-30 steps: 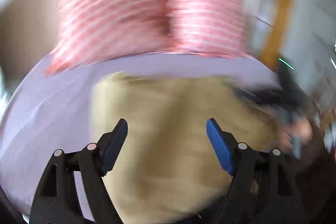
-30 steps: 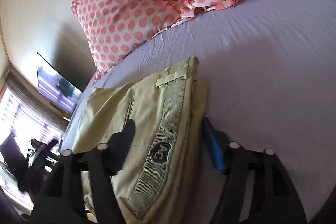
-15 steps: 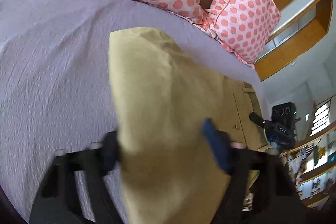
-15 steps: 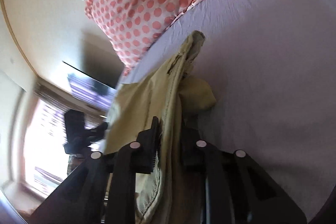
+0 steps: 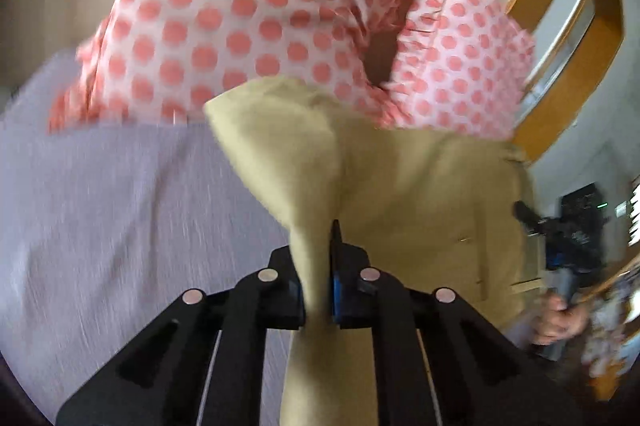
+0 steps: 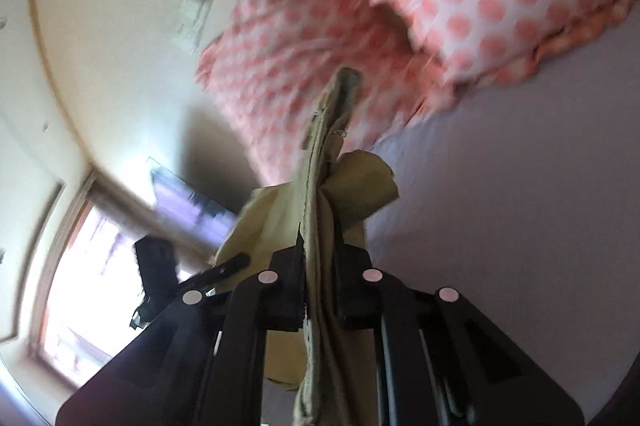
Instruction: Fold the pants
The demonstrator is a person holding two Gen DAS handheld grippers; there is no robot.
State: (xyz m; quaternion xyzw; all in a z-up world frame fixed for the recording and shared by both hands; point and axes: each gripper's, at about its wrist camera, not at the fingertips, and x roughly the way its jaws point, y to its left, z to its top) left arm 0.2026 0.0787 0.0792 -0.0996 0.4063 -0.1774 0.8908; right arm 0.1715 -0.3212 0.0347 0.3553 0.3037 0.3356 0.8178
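Both hand-held grippers – left (image 5: 318,290) & right (image 6: 320,290) – now clamped on pants (image 5: 400,186), lifted off bed (image 5: 100,206) w/ fold underway.

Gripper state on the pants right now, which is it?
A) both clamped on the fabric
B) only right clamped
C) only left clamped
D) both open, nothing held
A: the left gripper is shut on a bunched fold of the khaki pants, and the right gripper is shut on their seamed edge, the fabric running up between its fingers.
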